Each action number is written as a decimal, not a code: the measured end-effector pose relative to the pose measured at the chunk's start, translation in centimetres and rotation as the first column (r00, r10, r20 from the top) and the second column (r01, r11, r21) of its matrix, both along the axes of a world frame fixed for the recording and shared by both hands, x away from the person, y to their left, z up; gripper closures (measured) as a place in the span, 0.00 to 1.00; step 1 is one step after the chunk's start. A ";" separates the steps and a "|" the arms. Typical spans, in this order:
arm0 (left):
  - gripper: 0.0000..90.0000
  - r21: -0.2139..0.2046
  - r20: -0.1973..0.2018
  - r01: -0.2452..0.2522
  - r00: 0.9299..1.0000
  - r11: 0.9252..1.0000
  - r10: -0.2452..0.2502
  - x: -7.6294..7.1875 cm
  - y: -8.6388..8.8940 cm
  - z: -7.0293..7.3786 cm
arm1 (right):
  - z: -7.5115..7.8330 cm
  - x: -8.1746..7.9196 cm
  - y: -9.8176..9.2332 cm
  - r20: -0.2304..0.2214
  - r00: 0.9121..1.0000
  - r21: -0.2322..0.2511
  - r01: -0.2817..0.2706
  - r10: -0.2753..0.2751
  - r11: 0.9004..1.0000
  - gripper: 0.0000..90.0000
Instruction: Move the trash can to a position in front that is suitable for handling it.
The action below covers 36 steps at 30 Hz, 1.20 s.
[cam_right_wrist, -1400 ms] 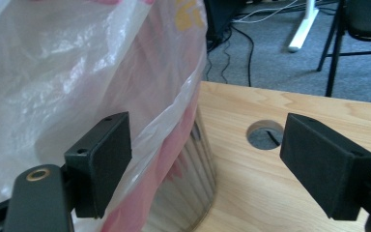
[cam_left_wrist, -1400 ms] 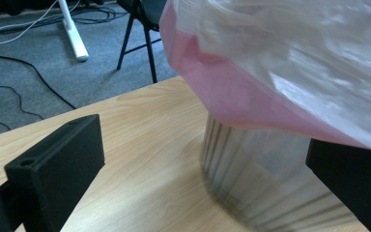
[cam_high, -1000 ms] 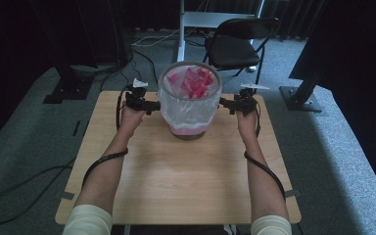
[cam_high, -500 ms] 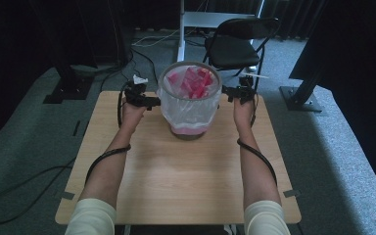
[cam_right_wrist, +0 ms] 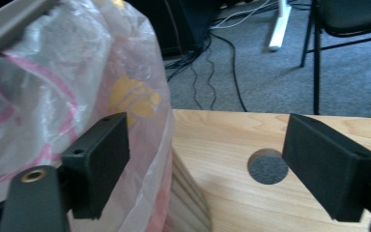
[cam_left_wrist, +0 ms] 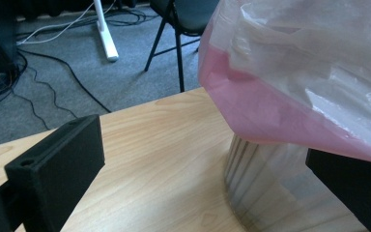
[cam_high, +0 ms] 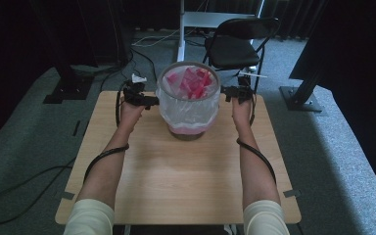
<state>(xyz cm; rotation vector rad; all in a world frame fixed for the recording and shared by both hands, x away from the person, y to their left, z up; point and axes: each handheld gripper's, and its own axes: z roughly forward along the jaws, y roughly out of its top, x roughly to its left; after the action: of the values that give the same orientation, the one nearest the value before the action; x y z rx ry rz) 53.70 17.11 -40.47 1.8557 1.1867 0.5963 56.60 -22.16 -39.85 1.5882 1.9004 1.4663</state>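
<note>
Flanking the bin [cam_high: 188, 105], left gripper [cam_high: 149, 102] and right gripper [cam_high: 225, 93] both gape wide, gripping nothing; bag liner [cam_high: 188, 110] still fitted, lifting out remains.

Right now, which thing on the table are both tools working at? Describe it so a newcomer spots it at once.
Start at the wooden table and go to its far edge, in front of the black folding chair. There stands a round bin lined with a clear plastic bag folded over its rim and holding pink scraps; nothing else stands on the table.
</note>
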 end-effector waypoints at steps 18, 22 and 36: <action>0.01 0.026 -0.015 0.008 1.000 1.000 -0.007 -2.8 2.7 0.6 | 0.3 -2.3 2.0 0.018 0.991 -0.022 -0.134 0.135 0.991 0.19; 0.01 0.033 -0.018 0.007 1.000 0.999 -0.006 -3.6 3.3 0.6 | 0.2 -3.3 2.4 0.024 0.988 -0.014 -0.155 0.155 0.988 0.20; 0.01 -0.030 0.022 -0.043 0.999 0.999 0.043 -5.1 4.7 -1.0 | -0.7 -5.7 3.2 0.064 0.986 -0.129 -0.142 0.151 0.981 0.13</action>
<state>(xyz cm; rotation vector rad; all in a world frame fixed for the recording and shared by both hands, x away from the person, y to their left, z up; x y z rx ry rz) 48.61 21.84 -41.45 1.7977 1.2171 0.6186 50.91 -18.99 -40.52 1.3473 2.0608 1.4110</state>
